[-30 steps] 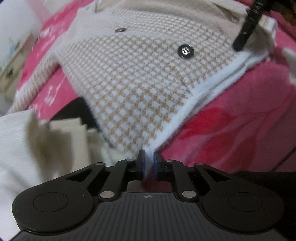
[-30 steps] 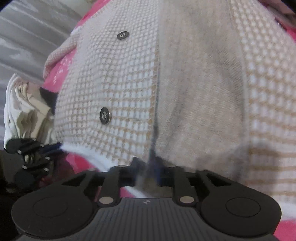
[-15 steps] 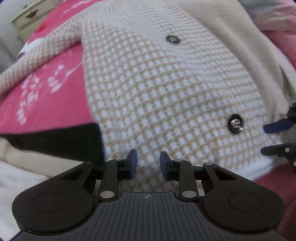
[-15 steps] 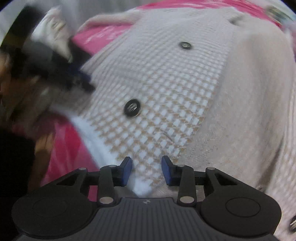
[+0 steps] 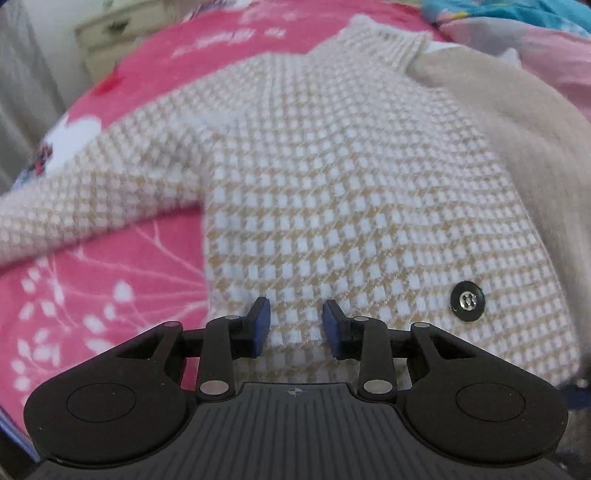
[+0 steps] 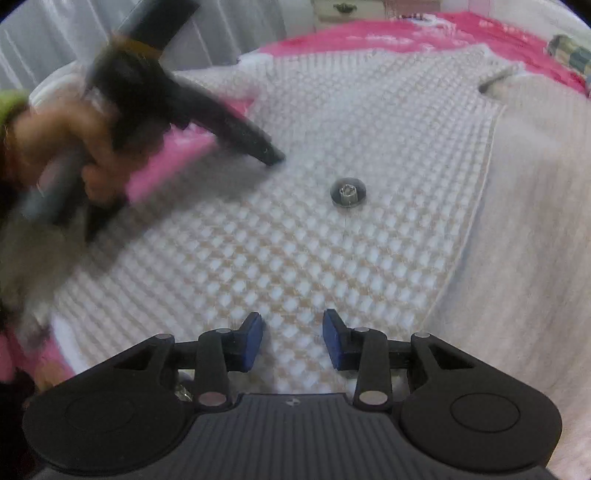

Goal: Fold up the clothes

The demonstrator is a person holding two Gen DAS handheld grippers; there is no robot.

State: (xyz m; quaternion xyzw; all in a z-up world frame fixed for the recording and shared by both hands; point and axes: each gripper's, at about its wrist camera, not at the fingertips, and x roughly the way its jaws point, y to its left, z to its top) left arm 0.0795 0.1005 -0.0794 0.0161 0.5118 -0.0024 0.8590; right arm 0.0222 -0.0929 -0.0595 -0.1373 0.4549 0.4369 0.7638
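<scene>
A beige-and-white checked knit cardigan (image 5: 351,192) lies spread on the pink flowered bedspread (image 5: 92,295), with one sleeve (image 5: 74,214) stretched to the left and its plain beige lining (image 5: 535,147) showing at the right. My left gripper (image 5: 295,314) hovers over the lower front panel beside a black button (image 5: 467,305). Its jaws are opening and only flat cloth lies under them. In the right wrist view my right gripper (image 6: 293,325) stands open over the same cardigan (image 6: 332,258), below another button (image 6: 348,192). A blurred finger (image 6: 240,133) of the left gripper reaches in from the left.
A person's hand (image 6: 55,147) with a green cuff holds the left gripper. A pale chest of drawers (image 5: 122,33) stands beyond the bed. Blue and pink bedding (image 5: 517,22) lies at the far right, and a grey curtain (image 6: 74,37) hangs behind.
The left gripper let go of the cardigan's hem corner, opened and slid onto the front panel. The right gripper came off the front edge and moved over the panel. Both views rolled.
</scene>
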